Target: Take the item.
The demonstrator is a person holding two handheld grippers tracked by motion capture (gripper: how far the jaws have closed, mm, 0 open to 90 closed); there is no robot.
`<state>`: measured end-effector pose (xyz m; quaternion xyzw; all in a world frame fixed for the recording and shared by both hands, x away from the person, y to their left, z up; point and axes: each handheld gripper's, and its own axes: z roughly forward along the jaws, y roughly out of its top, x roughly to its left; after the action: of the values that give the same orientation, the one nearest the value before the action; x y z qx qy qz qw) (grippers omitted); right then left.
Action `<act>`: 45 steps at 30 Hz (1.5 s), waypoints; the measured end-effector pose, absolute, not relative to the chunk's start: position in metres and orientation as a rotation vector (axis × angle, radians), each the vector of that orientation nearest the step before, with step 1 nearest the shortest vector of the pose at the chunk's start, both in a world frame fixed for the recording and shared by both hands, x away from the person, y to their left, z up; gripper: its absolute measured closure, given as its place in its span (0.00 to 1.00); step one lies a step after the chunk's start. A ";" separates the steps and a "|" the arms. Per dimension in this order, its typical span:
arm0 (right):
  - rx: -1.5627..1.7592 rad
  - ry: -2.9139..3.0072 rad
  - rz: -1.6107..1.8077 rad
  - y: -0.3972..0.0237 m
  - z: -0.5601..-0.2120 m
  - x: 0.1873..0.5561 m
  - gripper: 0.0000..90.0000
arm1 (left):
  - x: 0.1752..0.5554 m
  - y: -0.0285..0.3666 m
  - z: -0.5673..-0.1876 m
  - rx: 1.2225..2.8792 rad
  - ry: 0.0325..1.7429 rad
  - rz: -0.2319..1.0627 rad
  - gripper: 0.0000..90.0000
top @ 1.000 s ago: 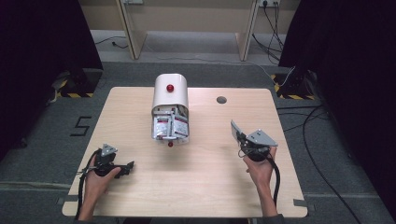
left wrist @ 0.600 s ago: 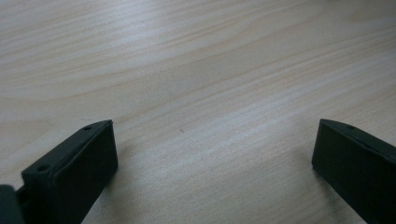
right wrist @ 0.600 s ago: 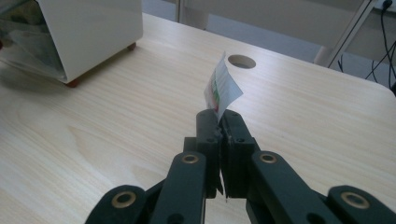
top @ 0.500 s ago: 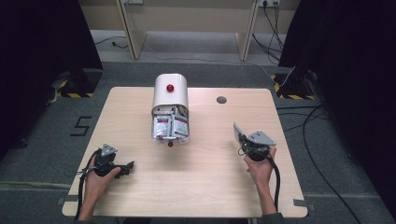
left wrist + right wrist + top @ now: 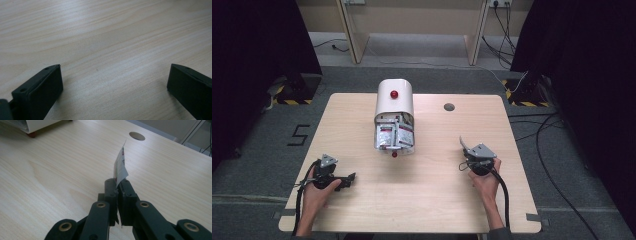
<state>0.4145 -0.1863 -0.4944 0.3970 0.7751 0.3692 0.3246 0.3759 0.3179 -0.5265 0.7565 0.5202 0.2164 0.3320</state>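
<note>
One sachet (image 5: 120, 166) is out of the dispenser box (image 5: 394, 120), pinched in the closed right gripper (image 5: 117, 182); more remain inside, and the left gripper (image 5: 113, 75) gapes empty.

- You hold a thin white paper packet (image 5: 120, 167) with red print.
- Your black two-jaw grippers (image 5: 464, 150) (image 5: 348, 179).
- Pale wood-grain tabletop (image 5: 432, 200).
- White rounded dispenser box (image 5: 395, 102), red knob (image 5: 394, 94).

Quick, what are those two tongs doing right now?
Left tongs: open, holding nothing, over the table.
Right tongs: closed on a small paper packet.
</note>
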 end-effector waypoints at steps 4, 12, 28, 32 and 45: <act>1.034 2.039 0.968 -0.184 -0.498 0.415 0.96 | 0.376 0.318 -0.526 1.977 1.360 0.564 0.00; 1.033 2.058 0.968 -0.182 -0.503 0.416 0.92 | 0.376 0.318 -0.526 1.977 1.359 0.565 0.00; 1.103 2.094 1.027 -0.181 -0.508 0.421 0.81 | 0.376 0.318 -0.526 1.977 1.359 0.565 0.00; 1.124 2.098 1.052 -0.182 -0.508 0.422 0.77 | 0.376 0.318 -0.526 1.977 1.359 0.565 0.00; 1.236 2.156 1.149 -0.181 -0.513 0.427 0.49 | 0.376 0.318 -0.526 1.977 1.359 0.565 0.00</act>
<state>0.4269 -0.1812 -0.5133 0.4422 0.7715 0.4111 0.2004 0.3759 0.3179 -0.5265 0.7565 0.5203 0.2163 0.3321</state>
